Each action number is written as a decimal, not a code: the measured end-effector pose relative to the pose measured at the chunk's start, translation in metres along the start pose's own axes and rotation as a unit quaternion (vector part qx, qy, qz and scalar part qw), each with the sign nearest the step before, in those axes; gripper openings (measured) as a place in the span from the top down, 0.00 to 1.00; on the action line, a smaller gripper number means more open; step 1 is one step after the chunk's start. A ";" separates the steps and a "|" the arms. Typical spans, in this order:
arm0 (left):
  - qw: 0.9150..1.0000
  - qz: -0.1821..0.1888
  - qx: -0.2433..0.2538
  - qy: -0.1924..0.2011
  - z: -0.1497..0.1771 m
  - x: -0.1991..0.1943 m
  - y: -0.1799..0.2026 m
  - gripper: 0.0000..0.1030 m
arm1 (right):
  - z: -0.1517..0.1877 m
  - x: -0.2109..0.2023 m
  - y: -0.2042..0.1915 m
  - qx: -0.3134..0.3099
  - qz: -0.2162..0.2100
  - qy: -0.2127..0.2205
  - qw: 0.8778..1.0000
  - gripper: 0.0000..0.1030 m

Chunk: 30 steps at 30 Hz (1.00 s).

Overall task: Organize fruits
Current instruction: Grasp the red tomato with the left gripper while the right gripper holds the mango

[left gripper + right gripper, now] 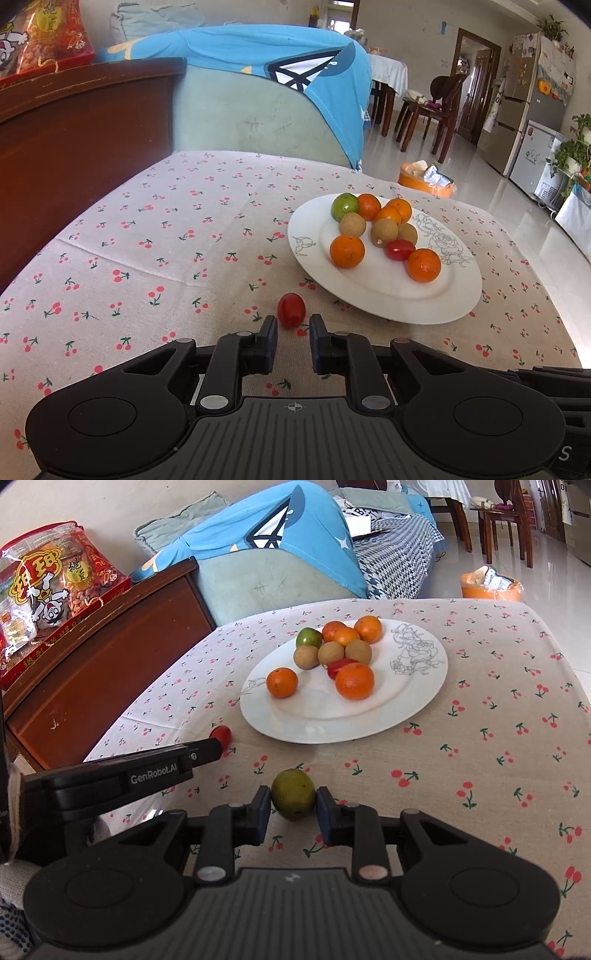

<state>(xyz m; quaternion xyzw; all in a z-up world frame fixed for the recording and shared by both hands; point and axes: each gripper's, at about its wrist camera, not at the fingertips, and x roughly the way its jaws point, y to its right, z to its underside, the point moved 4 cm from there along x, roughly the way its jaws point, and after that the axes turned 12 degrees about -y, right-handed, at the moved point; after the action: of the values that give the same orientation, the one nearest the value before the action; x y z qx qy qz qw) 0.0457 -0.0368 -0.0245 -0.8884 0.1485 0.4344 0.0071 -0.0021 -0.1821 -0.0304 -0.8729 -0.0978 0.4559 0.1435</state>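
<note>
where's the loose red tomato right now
In the left wrist view the red tomato lies on the cherry-print cloth, just beyond the left gripper, near the white plate's near-left rim. It is not on the plate.

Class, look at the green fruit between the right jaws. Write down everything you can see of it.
The green fruit is small and roundish, its dull olive-green skin mottled with brownish patches. It looks whole. It lies on the cherry-print cloth, short of the white plate. The right gripper has its jaws closed on the fruit's two sides. No other fruit touches it.
</note>
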 end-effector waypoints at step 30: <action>1.000 -0.002 0.001 0.009 -0.006 0.003 0.010 0.85 | 0.003 -0.006 0.011 0.024 -0.005 0.004 1.000 0.74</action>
<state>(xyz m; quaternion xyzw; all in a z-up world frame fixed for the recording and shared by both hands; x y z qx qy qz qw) 0.0494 -0.0479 -0.0225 -0.8927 0.1474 0.4258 0.0069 -0.0075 -0.1942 -0.0309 -0.8704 -0.0903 0.4542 0.1673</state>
